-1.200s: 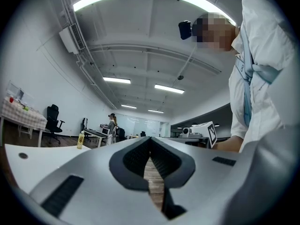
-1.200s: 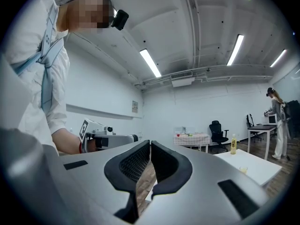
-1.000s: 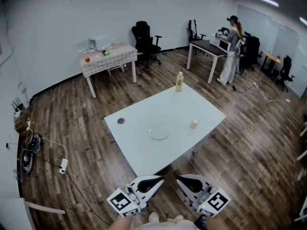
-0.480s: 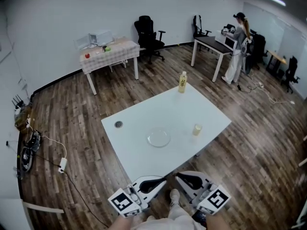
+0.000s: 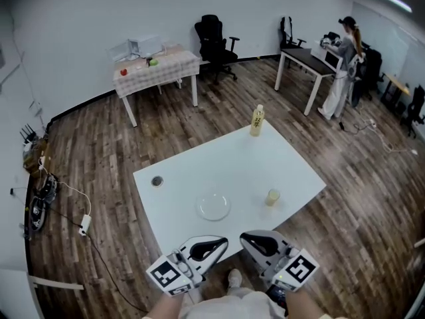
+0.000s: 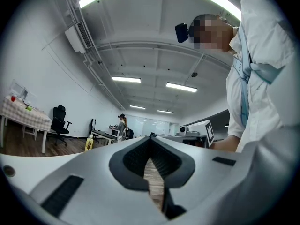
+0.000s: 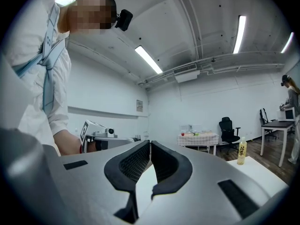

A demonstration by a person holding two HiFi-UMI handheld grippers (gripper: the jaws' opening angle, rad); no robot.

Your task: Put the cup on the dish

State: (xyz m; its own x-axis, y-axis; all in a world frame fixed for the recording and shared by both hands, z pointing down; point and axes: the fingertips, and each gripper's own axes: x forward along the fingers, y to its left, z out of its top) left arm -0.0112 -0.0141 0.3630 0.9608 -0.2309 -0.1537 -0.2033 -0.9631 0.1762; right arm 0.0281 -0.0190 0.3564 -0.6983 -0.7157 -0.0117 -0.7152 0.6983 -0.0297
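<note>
In the head view a small pale cup [image 5: 272,197] stands on the white table [image 5: 199,171], toward its right front. A clear glass dish [image 5: 214,207] lies to the cup's left, near the front edge. Both grippers hang side by side below the table's front edge, pointing at it, short of the dish and cup. The left gripper [image 5: 224,243] is shut with nothing in it, its jaws meeting in the left gripper view [image 6: 151,136]. My right gripper [image 5: 244,237] is also shut and empty [image 7: 150,142]. Neither gripper view shows the cup or dish.
A yellow-labelled bottle [image 5: 257,120] stands at the table's far corner, and a small dark round thing [image 5: 157,181] lies at its left. Behind are a checked table [image 5: 158,68], office chairs, a desk with a person [image 5: 344,65] standing by it, and cables on the floor at left.
The table with cup and dish has drawn nearer in the head view and shifted a little left. Both grippers stay shut at the bottom of the picture.
</note>
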